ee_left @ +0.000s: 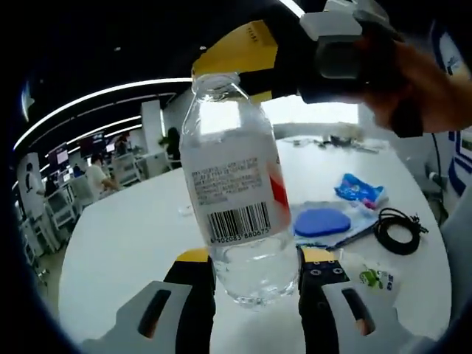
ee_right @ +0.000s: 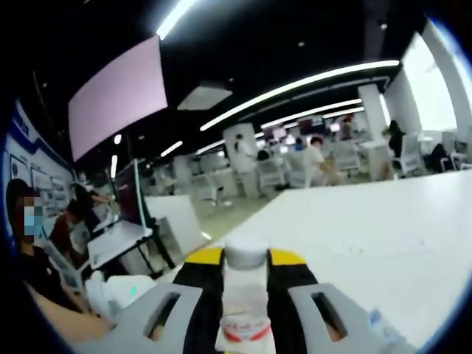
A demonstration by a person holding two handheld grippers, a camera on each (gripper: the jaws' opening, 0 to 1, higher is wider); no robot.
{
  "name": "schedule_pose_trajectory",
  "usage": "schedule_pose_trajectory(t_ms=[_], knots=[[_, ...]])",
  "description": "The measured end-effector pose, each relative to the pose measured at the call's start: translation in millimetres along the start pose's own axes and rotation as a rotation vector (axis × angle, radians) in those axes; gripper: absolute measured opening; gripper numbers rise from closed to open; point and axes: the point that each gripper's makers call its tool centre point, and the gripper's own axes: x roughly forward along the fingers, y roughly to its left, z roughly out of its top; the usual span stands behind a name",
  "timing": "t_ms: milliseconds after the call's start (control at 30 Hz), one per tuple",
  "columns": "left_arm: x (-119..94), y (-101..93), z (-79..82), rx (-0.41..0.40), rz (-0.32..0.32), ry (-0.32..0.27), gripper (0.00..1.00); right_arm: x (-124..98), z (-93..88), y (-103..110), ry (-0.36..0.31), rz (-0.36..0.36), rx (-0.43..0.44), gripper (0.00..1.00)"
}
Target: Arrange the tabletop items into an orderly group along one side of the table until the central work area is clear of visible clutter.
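A clear plastic bottle (ee_left: 237,192) with a barcode label and an uncapped mouth stands upright between the jaws of my left gripper (ee_left: 254,258), which is shut on its lower part. It holds a little water. My right gripper (ee_left: 251,55), held by a hand, hovers by the bottle's mouth at the top right. In the right gripper view, my right gripper (ee_right: 245,256) is shut on a small white-topped item (ee_right: 245,295) with a red-and-white band lower down; I cannot tell what it is.
On the white table (ee_left: 125,243), to the right of the bottle, lie a blue pouch (ee_left: 322,221), a blue-and-white packet (ee_left: 361,192), a coiled black cable (ee_left: 398,230) and a small clear packet with green print (ee_left: 372,279). Office desks and people are beyond the table.
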Motion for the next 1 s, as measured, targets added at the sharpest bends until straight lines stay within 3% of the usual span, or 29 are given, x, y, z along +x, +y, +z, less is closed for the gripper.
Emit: schedule_pose_trajectory(t_ms=[300,567,833,967,1000], knots=[[10,8.7,-9.0,-0.006,-0.087,-0.050,0.41,14,-7.3,3,0.018,0.125,-0.015,0.17],[22,15.5,-17.4,0.049,-0.107,-0.046,0.40,20,-17.2,-7,0.034,0.147,-0.026,0.17],[31,18.9,-25.9,0.077,-0.185,-0.061,0.40,20,-26.9,-13,0.052,0.162,-0.033,0.17],[39,18.1,-31.4,0.129,-0.230,-0.047,0.40,19,-35.2,-19,0.060,0.171,-0.050,0.17],[43,18.2,-37.2,0.168,-0.242,-0.015,0.40,18,-38.7,-19,0.066,0.185,-0.072,0.17]])
